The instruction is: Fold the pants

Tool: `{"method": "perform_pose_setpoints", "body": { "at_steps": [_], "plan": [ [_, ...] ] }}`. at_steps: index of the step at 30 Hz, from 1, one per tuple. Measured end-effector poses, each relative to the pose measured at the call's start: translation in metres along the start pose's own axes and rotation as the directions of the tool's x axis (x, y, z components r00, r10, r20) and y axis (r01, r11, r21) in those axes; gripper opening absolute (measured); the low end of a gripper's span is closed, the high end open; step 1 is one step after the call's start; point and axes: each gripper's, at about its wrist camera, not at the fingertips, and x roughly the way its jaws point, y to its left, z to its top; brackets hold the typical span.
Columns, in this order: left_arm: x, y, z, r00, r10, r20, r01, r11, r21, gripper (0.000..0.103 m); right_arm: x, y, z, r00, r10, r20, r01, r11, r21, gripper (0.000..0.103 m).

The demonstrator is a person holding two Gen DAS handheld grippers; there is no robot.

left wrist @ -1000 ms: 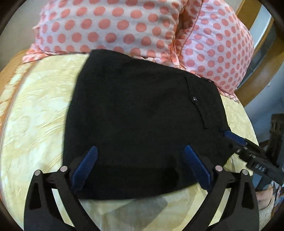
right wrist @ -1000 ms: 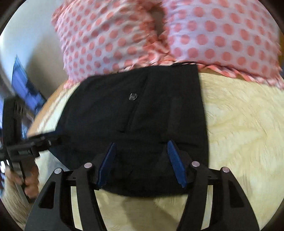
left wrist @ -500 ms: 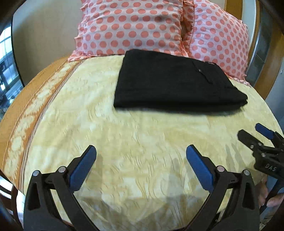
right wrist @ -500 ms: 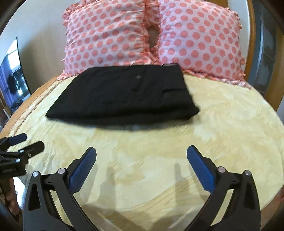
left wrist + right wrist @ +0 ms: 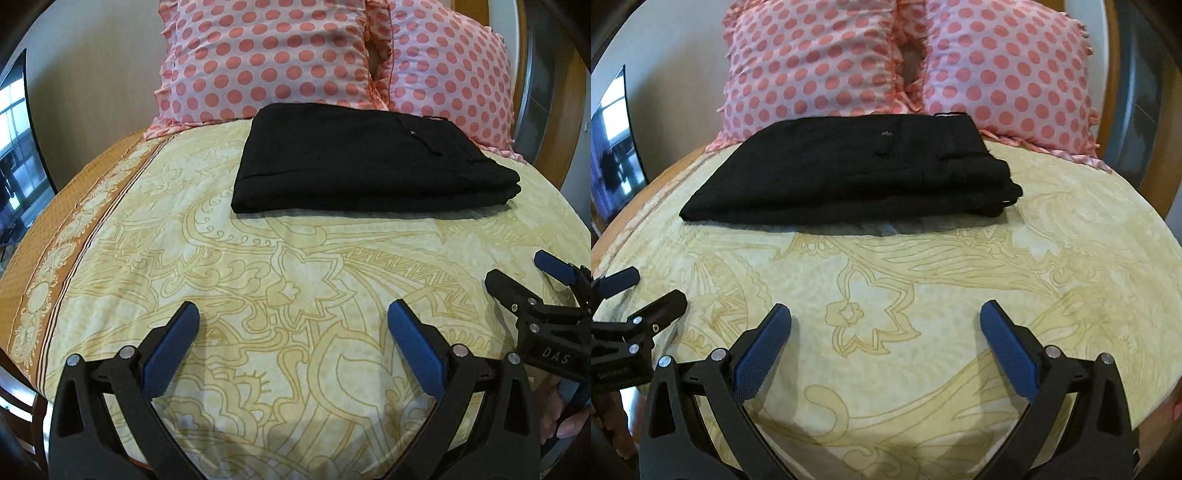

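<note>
The black pants (image 5: 369,162) lie folded into a flat rectangle at the far side of the bed, in front of the pillows; they also show in the right wrist view (image 5: 857,170). My left gripper (image 5: 293,328) is open and empty, well back from the pants above the yellow sheet. My right gripper (image 5: 886,328) is open and empty, equally far back. The right gripper also shows at the right edge of the left wrist view (image 5: 524,273), and the left gripper at the left edge of the right wrist view (image 5: 646,288).
Two pink polka-dot pillows (image 5: 266,55) (image 5: 1004,62) stand behind the pants. The yellow patterned bedsheet (image 5: 295,266) has an orange border (image 5: 55,229) at the left. A wooden frame (image 5: 554,122) runs along the right. A window (image 5: 613,147) is far left.
Both grippers have let go of the pants, opened wide and pulled back toward the near side of the bed. The pants stay folded by the pillows.
</note>
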Motion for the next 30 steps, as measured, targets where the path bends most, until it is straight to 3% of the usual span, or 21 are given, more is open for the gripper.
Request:
{"method": "perform_pose_setpoints", "body": {
  "at_steps": [30],
  "plan": [
    [-0.0005, -0.0007, -0.0028, 1.000, 0.000, 0.019, 0.000, 1.000, 0.003, 0.101, -0.0015, -0.0005, -0.0026, 0.999, -0.021, 0.030, 0.021, 1.000, 0.018, 0.102]
  ]
}}
